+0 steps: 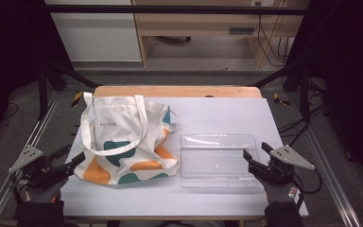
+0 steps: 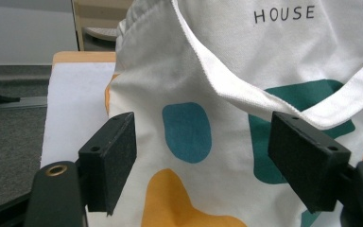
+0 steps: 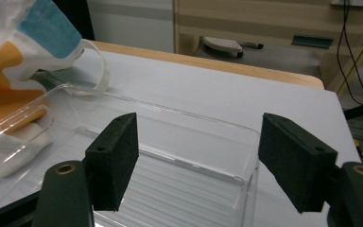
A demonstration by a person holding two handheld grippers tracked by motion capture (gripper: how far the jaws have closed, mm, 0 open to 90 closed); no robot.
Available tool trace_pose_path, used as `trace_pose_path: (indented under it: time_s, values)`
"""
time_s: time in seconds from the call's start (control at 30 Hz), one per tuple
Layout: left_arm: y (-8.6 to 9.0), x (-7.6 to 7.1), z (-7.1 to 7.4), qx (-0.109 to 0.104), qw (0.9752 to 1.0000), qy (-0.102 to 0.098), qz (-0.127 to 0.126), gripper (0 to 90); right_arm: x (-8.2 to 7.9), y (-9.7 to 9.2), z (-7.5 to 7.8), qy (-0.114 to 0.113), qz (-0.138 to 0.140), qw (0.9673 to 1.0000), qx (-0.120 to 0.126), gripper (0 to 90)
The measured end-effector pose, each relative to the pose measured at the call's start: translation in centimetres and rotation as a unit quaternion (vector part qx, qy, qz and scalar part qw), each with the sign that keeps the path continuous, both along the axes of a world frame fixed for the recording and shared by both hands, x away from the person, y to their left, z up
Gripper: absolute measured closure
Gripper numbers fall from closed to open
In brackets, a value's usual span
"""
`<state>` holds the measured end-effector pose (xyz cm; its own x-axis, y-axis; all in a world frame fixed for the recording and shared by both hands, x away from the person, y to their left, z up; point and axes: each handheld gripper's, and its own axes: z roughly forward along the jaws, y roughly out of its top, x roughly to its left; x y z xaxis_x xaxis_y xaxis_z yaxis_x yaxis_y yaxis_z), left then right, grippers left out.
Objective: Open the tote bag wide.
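1. A cloth bag [image 1: 123, 142] lies flat on the left part of the surface [image 1: 217, 113]. It is white with green and orange blobs, and its long white straps [image 1: 139, 127] lie on top of it.
2. A clear plastic tray [image 1: 218, 161] sits just to the right of the bag, near the front edge. The tray has nothing in it.
3. The left hand-held gripper [image 1: 78, 158] is at the bag's lower left corner. Its jaws are wide apart, with the bag's cloth in front of them, and they do not squeeze it.
4. The right hand-held gripper [image 1: 255, 158] is at the tray's right side. Its jaws are also apart, and the tray's rim sits in front of them, not pinched.
5. Nothing stands between each hand-held gripper and the thing close to it.
6. The surface is pale with a wooden strip [image 1: 177, 91] at the far edge.
7. Behind it is grey floor [image 1: 170, 75], wooden furniture [image 1: 208, 23], and black cables [image 1: 272, 42]. Dark metal bars [image 1: 170, 9] frame the place.
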<state>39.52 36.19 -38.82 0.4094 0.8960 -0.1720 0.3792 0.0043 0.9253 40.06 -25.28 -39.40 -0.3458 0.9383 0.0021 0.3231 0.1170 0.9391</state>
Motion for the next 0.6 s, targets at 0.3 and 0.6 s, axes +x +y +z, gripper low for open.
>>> trace_pose_path:
  time_s: [0.3,0.6]
  values:
    - [0.0,-0.2,1.0,-0.006,0.9999,-0.011,-0.004,25.2,0.1,2.2,0.6,0.000,0.032,0.9995,-0.003,32.8]
    - [-0.2,0.0,2.2,-0.004,0.9999,-0.013,-0.008,25.7,0.1,4.6,1.6,-0.002,0.064,0.9980,0.000,35.1]
